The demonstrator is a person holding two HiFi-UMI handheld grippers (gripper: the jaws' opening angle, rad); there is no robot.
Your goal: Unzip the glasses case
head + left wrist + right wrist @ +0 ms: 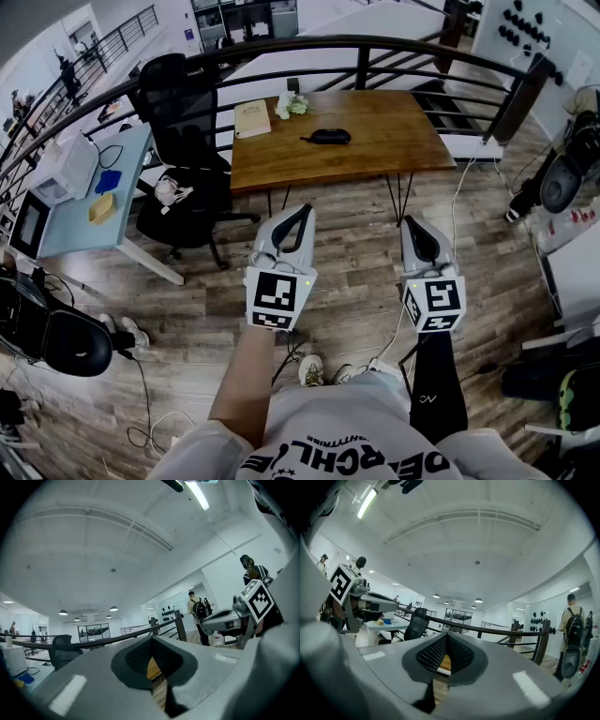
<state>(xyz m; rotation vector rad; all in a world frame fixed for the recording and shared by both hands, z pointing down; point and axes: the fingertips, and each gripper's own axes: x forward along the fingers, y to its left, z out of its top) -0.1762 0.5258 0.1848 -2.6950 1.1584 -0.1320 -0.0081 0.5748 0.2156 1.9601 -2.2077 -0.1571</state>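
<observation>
A black glasses case [329, 137] lies near the middle of the brown wooden table [394, 141], far ahead of me. Both grippers hang level over the wooden floor, well short of the table. My left gripper [302, 212] is shut and holds nothing; its meshed pads [140, 656] meet in the left gripper view. My right gripper [415, 223] is likewise shut and empty, its pads [459, 656] pressed together in the right gripper view. The case shows in neither gripper view.
A tan book [251, 118] and white flowers [291, 105] lie at the table's left end. A black office chair [187, 169] stands left of it, beside a pale blue desk [84, 202]. A dark curved railing [309, 47] runs behind. People stand far off [196, 609].
</observation>
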